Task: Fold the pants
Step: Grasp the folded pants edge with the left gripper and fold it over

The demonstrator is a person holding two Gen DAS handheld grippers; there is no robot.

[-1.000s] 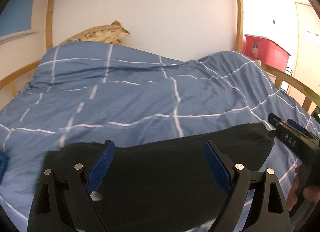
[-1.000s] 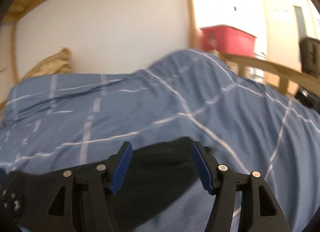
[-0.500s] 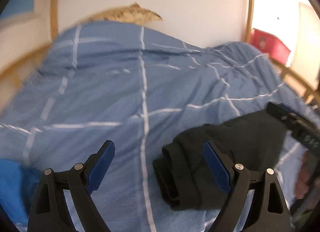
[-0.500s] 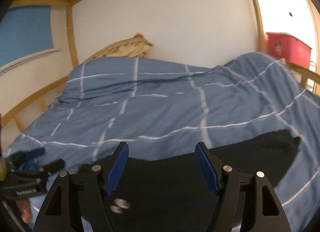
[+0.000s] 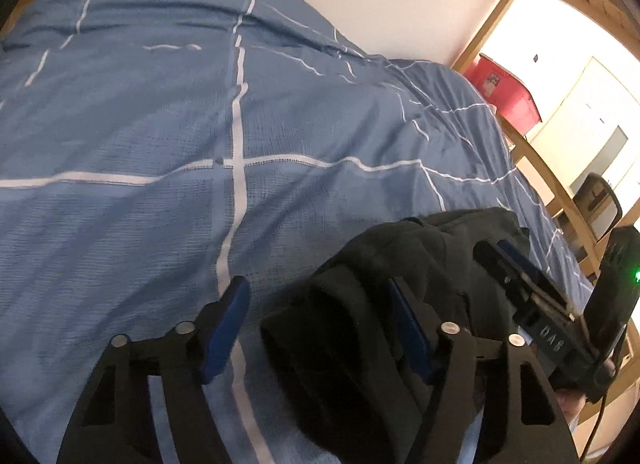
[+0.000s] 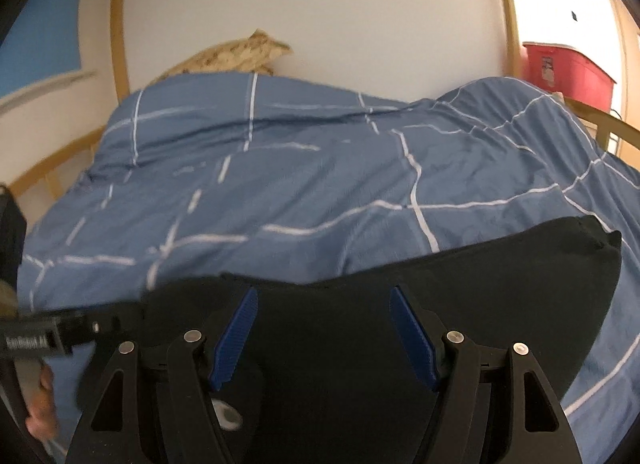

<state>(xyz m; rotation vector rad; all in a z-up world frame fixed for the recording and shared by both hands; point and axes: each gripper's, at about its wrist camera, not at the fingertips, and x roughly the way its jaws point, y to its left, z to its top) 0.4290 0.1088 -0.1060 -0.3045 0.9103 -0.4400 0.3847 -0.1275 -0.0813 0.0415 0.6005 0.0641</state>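
Observation:
Black pants (image 6: 460,296) lie folded on a blue checked duvet (image 6: 320,184). In the right wrist view they spread wide under my right gripper (image 6: 322,334), which is open just above them. A metal button (image 6: 228,418) shows near its left finger. In the left wrist view the pants (image 5: 400,276) end in a thick folded edge. My left gripper (image 5: 316,328) is open, with that edge between its fingers; its right finger sits over the cloth. The right gripper's body (image 5: 544,312) rests on the pants at the right.
A patterned pillow (image 6: 236,52) lies at the head of the bed by the white wall. Wooden bunk posts and rails (image 6: 116,40) frame the bed. A red storage bin (image 6: 568,72) stands beyond the right rail. A dark chair (image 5: 596,204) is outside the bed.
My left gripper has dropped lower and swung closer to the pants' folded left edge. My right gripper has lowered slightly over the pants. Both stay open.

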